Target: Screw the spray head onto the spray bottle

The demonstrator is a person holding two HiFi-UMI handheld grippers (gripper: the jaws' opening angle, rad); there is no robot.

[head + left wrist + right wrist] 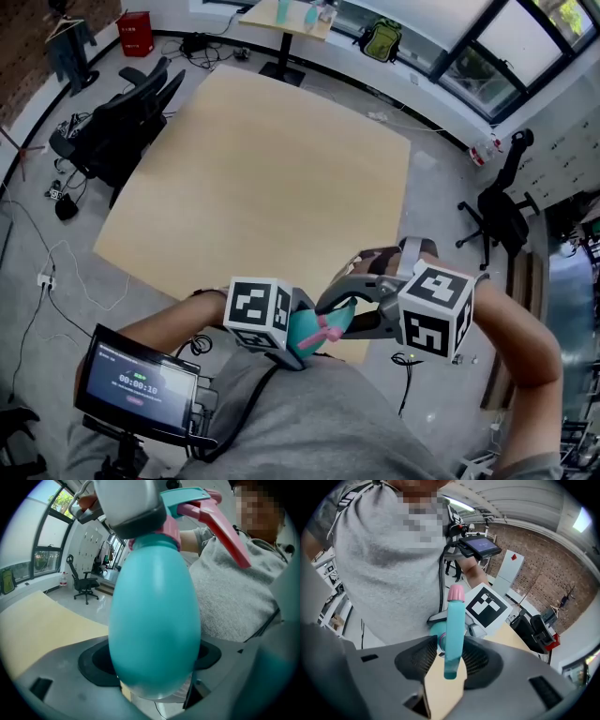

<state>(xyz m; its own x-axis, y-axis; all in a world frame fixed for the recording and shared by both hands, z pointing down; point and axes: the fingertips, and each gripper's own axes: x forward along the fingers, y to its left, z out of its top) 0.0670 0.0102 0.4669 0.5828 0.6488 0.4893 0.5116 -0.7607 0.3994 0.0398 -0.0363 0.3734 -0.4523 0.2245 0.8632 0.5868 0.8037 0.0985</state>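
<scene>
Head view
- Table [262, 178]: a pale wooden top with nothing on it in this view.
- Spray bottle [306, 334]: teal, held in the air close to the person's chest, over the table's near edge.
- Spray head [330, 330]: its pink trigger shows beside the bottle.
- Left gripper [296, 326]: comes in from the left, and its marker cube partly hides the bottle.
- Right gripper [351, 304]: reaches in from the right onto the bottle's top.
- Writing: the cubes carry black-and-white square markers. The screen [136, 384] shows a row of digits in clock form, too small to read with certainty.
- Around: black office chairs [122, 122], a red box [136, 33], a green backpack [380, 39].

Left gripper view
- Left gripper [154, 667]: the pads are clamped on the belly of the spray bottle [154, 611], which fills the gap between them and blocks most of the view.
- Spray head [206, 508]: sits on the bottle's neck with the pink trigger slanting right. The right gripper [131, 508] covers its left part.
- Behind: a grey shirt [234, 602], the table [42, 625], an office chair [82, 581].

Right gripper view
- Right gripper [447, 660]: the ribbed pads pinch the spray head [453, 630], whose teal bar stands upright between them with the pink nozzle [456, 593] at its far end.
- Beyond: the left gripper's marker cube [487, 609], the screen [480, 545] with print too small to read, and a brick wall [543, 559].
</scene>
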